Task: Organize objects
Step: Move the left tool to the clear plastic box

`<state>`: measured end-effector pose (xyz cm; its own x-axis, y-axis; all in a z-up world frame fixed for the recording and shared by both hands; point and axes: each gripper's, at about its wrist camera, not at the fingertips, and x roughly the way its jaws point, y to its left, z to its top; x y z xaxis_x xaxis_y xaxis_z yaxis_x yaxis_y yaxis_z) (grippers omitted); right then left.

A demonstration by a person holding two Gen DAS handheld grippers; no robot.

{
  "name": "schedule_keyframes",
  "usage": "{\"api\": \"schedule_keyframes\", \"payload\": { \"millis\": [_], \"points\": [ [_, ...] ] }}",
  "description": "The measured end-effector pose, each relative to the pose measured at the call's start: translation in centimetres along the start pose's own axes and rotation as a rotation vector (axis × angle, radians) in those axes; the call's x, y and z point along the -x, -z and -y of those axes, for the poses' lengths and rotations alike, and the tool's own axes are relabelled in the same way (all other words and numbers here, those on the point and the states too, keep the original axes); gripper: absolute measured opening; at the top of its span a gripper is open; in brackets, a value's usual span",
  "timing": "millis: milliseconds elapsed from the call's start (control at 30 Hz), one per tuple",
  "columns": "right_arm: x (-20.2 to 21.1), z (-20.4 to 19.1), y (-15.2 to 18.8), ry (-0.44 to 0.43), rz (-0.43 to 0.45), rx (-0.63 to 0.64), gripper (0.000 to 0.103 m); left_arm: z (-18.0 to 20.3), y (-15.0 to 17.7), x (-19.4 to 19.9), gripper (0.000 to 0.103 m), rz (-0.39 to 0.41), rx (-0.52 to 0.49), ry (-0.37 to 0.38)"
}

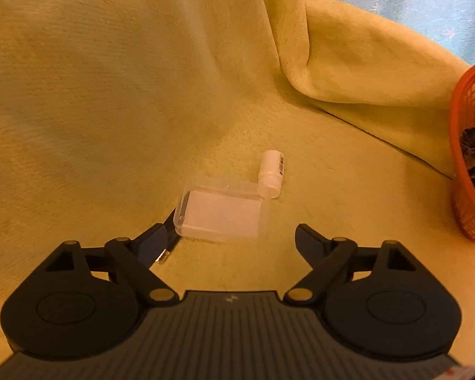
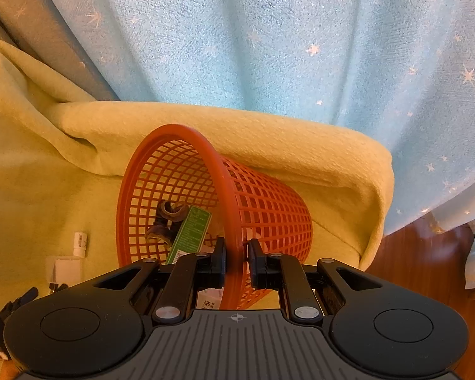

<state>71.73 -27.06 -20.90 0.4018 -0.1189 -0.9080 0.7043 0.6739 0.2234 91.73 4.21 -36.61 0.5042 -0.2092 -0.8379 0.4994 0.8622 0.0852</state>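
My left gripper (image 1: 231, 237) is open just short of a clear plastic box (image 1: 220, 217) lying on the yellow-green cover. A small white bottle (image 1: 271, 172) with a barcode label lies touching the box's far right corner. A dark cable with a metal plug (image 1: 167, 251) pokes out under the box by my left finger. My right gripper (image 2: 236, 261) is shut on the rim of an orange mesh basket (image 2: 218, 171), which is tilted. Inside it lie a green carton (image 2: 191, 234) and a dark scrunchie (image 2: 167, 218). The box (image 2: 67, 269) and bottle (image 2: 80, 243) show left of the basket.
The yellow-green fleece cover (image 1: 110, 95) rises into a backrest and a folded armrest (image 2: 269, 133). A blue star-patterned curtain (image 2: 269, 38) hangs behind. Wooden floor (image 2: 427, 262) shows at the right, beyond the cover's edge. The basket (image 1: 468, 164) stands at the right edge of the left wrist view.
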Motion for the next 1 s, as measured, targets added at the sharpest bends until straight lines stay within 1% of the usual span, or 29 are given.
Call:
{"api": "schedule_keyframes", "payload": {
  "millis": [267,533,633,800,1000],
  "points": [
    [0.0,0.0,-0.2,0.001,0.005,-0.007,0.01,-0.7,-0.6,-2.8,0.088,-0.031,-0.002,-0.016],
    [0.1,0.0,-0.2,0.001,0.006,-0.006,0.01,-0.5,-0.7,-4.7,0.088,-0.056,-0.059,-0.024],
    [0.1,0.0,-0.2,0.003,0.007,-0.004,0.01,-0.3,-0.8,-5.0,0.083,-0.058,-0.083,-0.026],
    [0.1,0.0,-0.2,0.003,0.008,-0.006,0.01,0.0,-0.8,-5.0,0.082,-0.059,-0.104,-0.035],
    [0.2,0.0,-0.2,0.003,0.007,-0.002,0.01,0.1,-0.1,-3.9,0.082,-0.061,-0.111,-0.035]
  ]
}}
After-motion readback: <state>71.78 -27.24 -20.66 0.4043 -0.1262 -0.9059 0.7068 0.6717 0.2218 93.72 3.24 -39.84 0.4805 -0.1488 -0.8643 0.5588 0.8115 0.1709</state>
